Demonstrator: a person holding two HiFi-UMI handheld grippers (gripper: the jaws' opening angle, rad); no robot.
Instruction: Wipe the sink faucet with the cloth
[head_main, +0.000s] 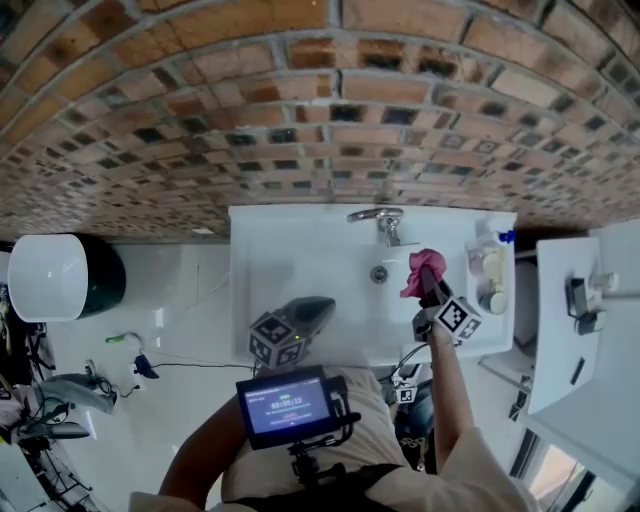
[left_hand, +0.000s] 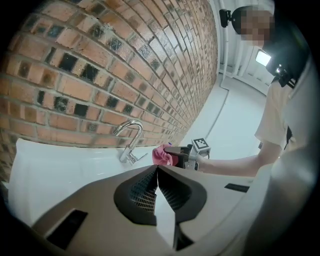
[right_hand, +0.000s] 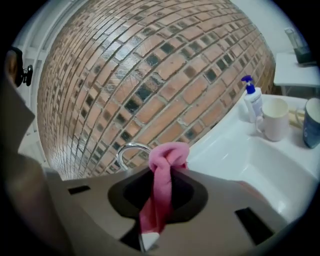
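A chrome faucet (head_main: 380, 220) stands at the back rim of the white sink (head_main: 290, 260), against the brick wall. My right gripper (head_main: 428, 283) is shut on a pink cloth (head_main: 422, 270), held over the basin just right of and in front of the faucet. In the right gripper view the pink cloth (right_hand: 165, 175) hangs bunched between the jaws, with the faucet (right_hand: 131, 152) arching right behind it. My left gripper (head_main: 318, 308) hovers over the sink's front left, jaws together and empty. From the left gripper view, the faucet (left_hand: 129, 140) and the cloth (left_hand: 161, 155) show ahead.
On the sink's right ledge stand a pump bottle (right_hand: 252, 100), a white mug (right_hand: 272, 120) and a dark cup (right_hand: 312, 122). The drain (head_main: 379, 273) lies in front of the faucet. A white bin with dark liner (head_main: 60, 277) sits left; a white shelf (head_main: 570, 330) stands right.
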